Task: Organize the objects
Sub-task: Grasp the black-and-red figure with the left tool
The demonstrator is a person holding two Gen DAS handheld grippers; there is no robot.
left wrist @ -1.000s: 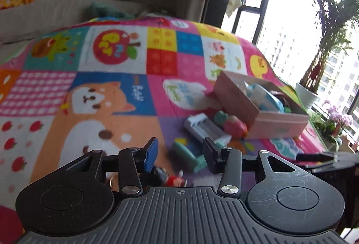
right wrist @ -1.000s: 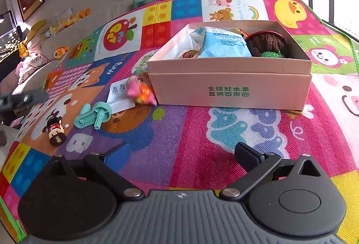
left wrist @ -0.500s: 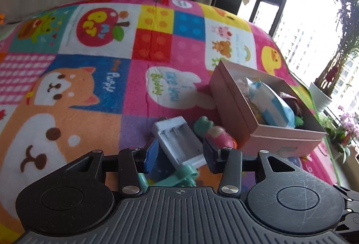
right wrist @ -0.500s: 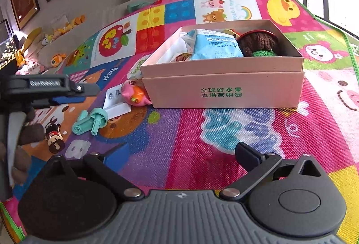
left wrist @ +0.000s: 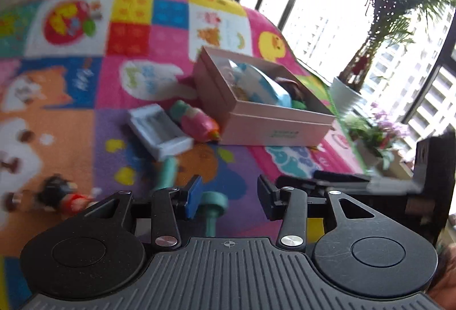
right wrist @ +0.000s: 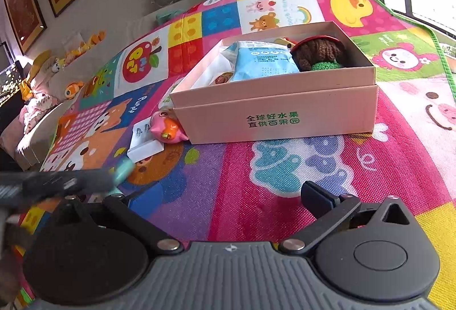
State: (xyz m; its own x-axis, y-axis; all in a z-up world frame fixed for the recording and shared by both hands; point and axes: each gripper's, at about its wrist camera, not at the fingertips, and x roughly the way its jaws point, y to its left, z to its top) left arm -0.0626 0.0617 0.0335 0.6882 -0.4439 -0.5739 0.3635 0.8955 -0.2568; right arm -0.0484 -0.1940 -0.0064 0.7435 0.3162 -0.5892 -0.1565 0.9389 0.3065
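Sitting half full on the play mat (right wrist: 285, 196), the pink box (right wrist: 279, 121) holds some things, while the green toy (left wrist: 168, 170), pink fish toy (right wrist: 168, 130) and little doll (left wrist: 61, 196) wait outside, both grippers (left wrist: 228, 196) (right wrist: 225, 196) apart and empty.

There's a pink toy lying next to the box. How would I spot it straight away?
Find the open pink cardboard box with green writing on the colourful play mat. At its left front corner, touching the wall, lies the pink toy. Unlike the flat white tray beside it, it is rounded, with an orange patch.
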